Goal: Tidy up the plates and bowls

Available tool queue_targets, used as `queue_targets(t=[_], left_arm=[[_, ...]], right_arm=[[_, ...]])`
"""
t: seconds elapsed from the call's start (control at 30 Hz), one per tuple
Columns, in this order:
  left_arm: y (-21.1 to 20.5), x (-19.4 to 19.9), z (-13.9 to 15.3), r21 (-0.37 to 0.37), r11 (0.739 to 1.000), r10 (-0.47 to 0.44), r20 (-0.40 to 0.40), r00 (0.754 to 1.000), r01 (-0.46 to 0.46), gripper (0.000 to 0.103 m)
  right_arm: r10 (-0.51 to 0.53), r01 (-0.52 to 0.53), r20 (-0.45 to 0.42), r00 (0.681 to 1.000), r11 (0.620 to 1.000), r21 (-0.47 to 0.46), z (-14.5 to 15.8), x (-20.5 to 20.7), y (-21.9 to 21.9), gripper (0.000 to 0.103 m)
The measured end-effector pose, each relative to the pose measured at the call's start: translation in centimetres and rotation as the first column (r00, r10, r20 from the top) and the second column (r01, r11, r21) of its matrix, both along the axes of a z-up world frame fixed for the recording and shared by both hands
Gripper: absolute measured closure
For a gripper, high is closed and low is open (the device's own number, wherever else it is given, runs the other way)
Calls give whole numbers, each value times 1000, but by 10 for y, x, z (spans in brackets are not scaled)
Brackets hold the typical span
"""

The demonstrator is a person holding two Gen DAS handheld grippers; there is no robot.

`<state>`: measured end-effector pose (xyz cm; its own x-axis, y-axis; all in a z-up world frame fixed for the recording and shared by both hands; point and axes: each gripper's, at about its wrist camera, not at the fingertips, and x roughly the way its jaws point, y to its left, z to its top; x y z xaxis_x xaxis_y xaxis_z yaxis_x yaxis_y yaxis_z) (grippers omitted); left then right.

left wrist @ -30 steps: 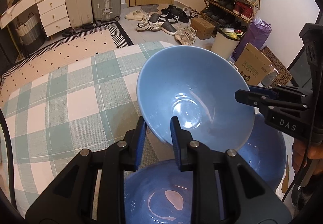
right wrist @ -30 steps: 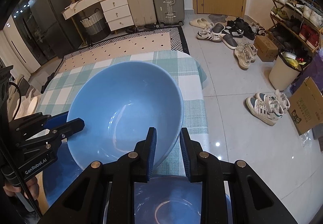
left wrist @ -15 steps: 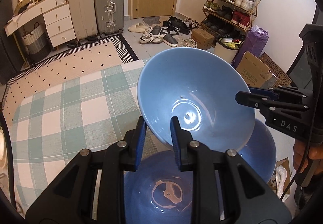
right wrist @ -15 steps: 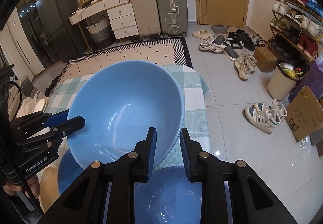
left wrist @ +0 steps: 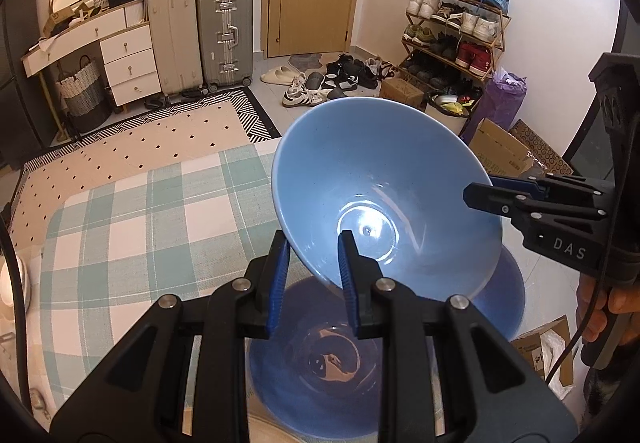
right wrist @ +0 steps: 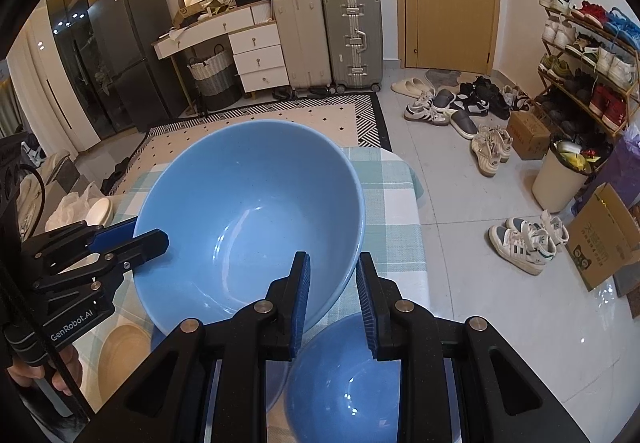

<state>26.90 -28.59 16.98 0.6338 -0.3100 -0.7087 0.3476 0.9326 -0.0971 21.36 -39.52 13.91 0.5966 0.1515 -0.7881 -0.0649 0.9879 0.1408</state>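
A large light blue bowl (left wrist: 380,195) (right wrist: 248,219) hangs tilted in the air above the table with the green checked cloth (left wrist: 140,223). My left gripper (left wrist: 313,243) is shut on its near rim, one finger inside and one outside. My right gripper (right wrist: 333,263) is shut on the opposite rim; in the left wrist view it shows as the right gripper (left wrist: 470,197) at the bowl's right edge. Below the lifted bowl a second blue bowl (left wrist: 320,383) and a third blue bowl (left wrist: 514,299) (right wrist: 344,383) rest on the table.
A beige dish (right wrist: 120,351) and a white dish (right wrist: 100,211) lie at the table's left side. Right of the table's edge (right wrist: 416,227) is tiled floor with shoes (right wrist: 524,239), a waste bin (right wrist: 560,179) and a cardboard box (right wrist: 604,235).
Both grippers have raised the light blue bowl together. The table and the bowls on it have dropped lower and look smaller. The grips are unchanged.
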Motion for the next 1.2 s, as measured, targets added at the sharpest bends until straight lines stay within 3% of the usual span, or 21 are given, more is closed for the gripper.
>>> queue_targets(t=[0.57, 0.87, 1.2], left_arm=[[22, -93, 35, 6, 1000, 29, 40, 999, -29, 81], [33, -124, 31, 14, 999, 49, 36, 998, -49, 81], [42, -130, 15, 21, 998, 60, 27, 998, -61, 81]], right_arm=[[41, -41, 43, 998, 999, -4, 23, -60, 40, 79], [70, -71, 46, 996, 998, 3, 18, -81, 55, 79], [94, -95, 23, 995, 996, 5, 4, -88, 65, 79]])
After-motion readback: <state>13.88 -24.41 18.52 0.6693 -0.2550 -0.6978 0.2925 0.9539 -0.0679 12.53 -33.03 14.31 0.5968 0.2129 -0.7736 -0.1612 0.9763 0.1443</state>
